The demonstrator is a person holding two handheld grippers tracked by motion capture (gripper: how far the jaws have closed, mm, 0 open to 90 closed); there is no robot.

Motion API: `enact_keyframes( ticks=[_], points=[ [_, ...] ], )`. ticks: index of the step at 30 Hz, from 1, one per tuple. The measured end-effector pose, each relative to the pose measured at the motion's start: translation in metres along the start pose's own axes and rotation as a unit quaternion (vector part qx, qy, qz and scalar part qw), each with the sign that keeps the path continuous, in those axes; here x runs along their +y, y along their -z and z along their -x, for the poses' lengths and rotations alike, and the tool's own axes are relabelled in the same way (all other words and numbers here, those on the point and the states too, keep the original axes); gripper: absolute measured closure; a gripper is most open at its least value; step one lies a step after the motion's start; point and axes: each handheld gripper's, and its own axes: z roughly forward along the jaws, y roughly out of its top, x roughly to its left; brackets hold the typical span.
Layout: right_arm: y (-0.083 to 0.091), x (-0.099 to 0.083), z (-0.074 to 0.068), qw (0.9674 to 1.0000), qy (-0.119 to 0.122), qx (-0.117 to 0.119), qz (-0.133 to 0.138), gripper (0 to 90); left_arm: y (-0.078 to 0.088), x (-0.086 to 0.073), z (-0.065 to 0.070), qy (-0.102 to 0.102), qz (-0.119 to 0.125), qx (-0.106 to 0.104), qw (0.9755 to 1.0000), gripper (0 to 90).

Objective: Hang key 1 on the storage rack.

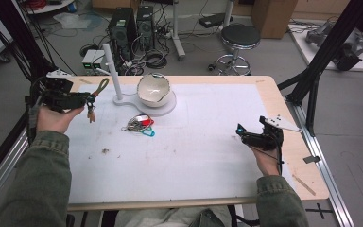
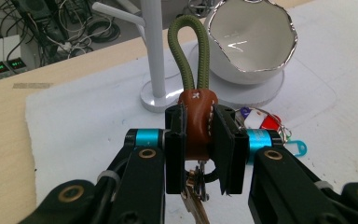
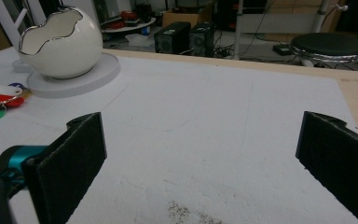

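Desk [image 1: 194, 161] w/ white mat; white hook stand [image 1: 113, 71] & egg-shaped bowl [image 1: 153, 90] at back. Left hand-held gripper [image 2: 199, 144] pinches the keychain [image 2: 196, 121] by its brown leather tab, lifted off desk nr stand: pickup done, hanging prob. left. Olive cord loop up, keys dangling. Right hand-held gripper [image 3: 200, 158] spread, idle. Second key bunch [image 1: 139, 124] on mat

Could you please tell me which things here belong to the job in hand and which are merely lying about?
In the job:
left gripper, shut on the keychain
keychain with green cord loop and brown leather tab
white peg stand

Lying about:
egg-shaped bowl
bunch of tagged keys
right gripper, open
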Motion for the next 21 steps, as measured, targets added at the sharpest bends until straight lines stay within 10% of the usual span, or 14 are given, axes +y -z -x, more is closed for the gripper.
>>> enact_keyframes(
  ticks=[21],
  points=[
    [0.003, -0.001, 0.001, 1.0000, -0.003, -0.003, 0.001, 0.8, -0.009, 0.032, -0.029, 0.028, -0.003, 0.030, 0.9992, 75.3]
  ],
)
